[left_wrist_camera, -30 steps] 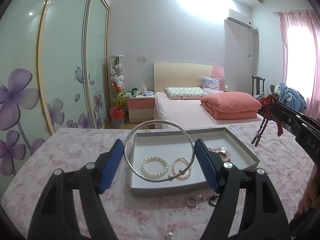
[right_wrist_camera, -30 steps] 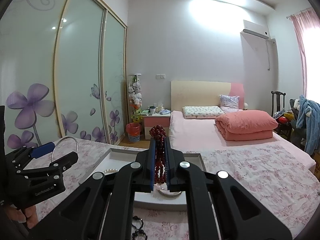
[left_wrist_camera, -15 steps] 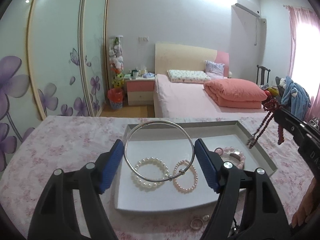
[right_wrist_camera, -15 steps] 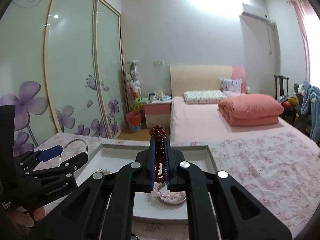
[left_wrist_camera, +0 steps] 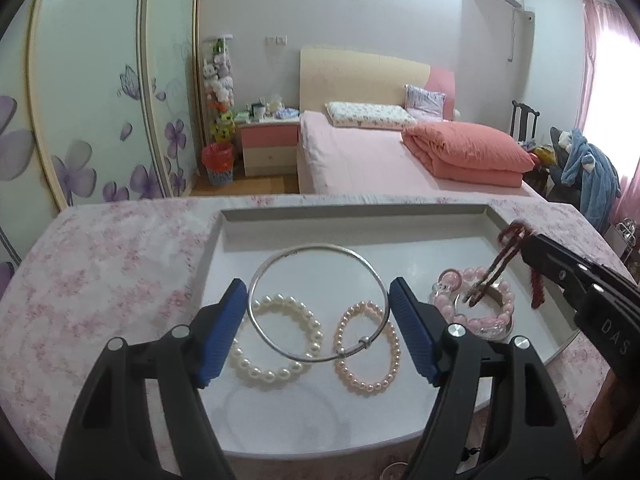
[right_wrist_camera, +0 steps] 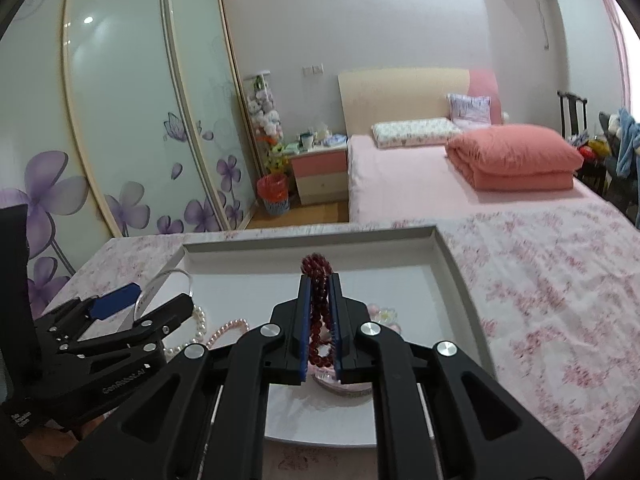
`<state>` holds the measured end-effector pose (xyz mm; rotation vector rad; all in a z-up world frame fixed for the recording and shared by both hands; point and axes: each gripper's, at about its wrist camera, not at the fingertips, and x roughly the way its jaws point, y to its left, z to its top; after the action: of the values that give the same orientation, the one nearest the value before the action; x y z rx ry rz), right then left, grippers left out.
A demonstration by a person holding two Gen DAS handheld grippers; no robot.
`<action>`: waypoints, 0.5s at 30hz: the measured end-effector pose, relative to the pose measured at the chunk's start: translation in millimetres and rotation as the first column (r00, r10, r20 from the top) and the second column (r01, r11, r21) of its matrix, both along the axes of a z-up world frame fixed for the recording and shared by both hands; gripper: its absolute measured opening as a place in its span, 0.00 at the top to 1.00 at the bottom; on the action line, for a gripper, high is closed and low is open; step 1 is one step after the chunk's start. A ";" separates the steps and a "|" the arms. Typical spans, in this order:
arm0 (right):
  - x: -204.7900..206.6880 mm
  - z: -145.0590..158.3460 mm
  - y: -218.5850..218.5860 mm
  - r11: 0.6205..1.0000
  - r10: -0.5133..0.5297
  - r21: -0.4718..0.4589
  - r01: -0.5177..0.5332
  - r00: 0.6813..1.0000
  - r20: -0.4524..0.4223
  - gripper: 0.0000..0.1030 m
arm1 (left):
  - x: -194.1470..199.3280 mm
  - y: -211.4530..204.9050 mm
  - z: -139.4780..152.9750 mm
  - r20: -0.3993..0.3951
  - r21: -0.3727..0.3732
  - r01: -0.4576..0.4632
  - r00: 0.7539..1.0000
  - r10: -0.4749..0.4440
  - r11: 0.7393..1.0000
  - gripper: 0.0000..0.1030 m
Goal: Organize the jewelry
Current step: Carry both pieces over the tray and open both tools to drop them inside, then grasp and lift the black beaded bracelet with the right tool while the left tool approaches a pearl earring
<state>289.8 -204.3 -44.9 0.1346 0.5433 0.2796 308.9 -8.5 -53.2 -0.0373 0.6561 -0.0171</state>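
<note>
My left gripper (left_wrist_camera: 318,314) is shut on a thin silver bangle (left_wrist_camera: 280,260) and holds it above the white tray (left_wrist_camera: 352,218). Under it lie a white pearl bracelet (left_wrist_camera: 262,372) and a pale pink pearl bracelet (left_wrist_camera: 368,384). My right gripper (right_wrist_camera: 319,292) is shut on a dark red bead bracelet (right_wrist_camera: 318,270), which hangs over the tray's right part (right_wrist_camera: 452,268), above a pink bead bracelet (left_wrist_camera: 476,322). The right gripper also shows in the left wrist view (left_wrist_camera: 528,240), and the left gripper shows in the right wrist view (right_wrist_camera: 132,304).
The tray sits on a table with a pink floral cloth (left_wrist_camera: 108,256). A small ring (left_wrist_camera: 394,470) lies on the cloth just in front of the tray. Behind the table are a bed (left_wrist_camera: 380,156), a nightstand (left_wrist_camera: 268,148) and sliding wardrobe doors (left_wrist_camera: 92,100).
Both grippers have moved forward and down over the tray with their bracelets. The bangle and the red beads now hang low over the tray's floor.
</note>
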 end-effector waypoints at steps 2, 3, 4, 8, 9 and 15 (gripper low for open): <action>1.8 -1.8 -0.4 1.000 -0.004 0.008 0.004 1.000 -0.008 0.61 | 3.0 3.8 -3.9 -0.016 -0.017 -0.006 1.000 0.006 1.000 0.30; 1.4 -1.8 -1.9 1.000 -0.012 0.014 0.012 1.000 -0.005 0.50 | 3.9 5.5 -5.3 -0.020 -0.025 -0.009 1.000 0.009 1.000 0.30; 0.3 -0.9 -3.3 1.000 -0.019 0.019 0.019 1.000 0.000 0.49 | 4.4 9.0 -5.5 -0.023 -0.036 -0.015 1.000 0.015 0.999 0.30; -2.3 0.6 -9.6 0.999 -0.028 0.023 0.028 1.000 -0.001 0.49 | 2.8 22.4 -0.9 -0.023 -0.079 -0.039 0.999 0.038 0.996 0.30; -3.6 0.9 -11.1 0.999 -0.030 0.025 0.030 1.000 -0.003 0.49 | 0.9 26.0 0.2 -0.021 -0.087 -0.047 0.999 0.045 0.995 0.30; -18.2 1.7 -15.2 1.000 -0.019 0.019 0.019 1.000 -0.017 0.50 | -20.9 42.2 9.7 -0.012 -0.096 -0.085 0.996 0.084 0.992 0.30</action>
<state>271.6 -219.5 -43.2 0.1607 0.5555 0.2658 288.0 33.7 -43.6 -0.1580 0.6607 0.0332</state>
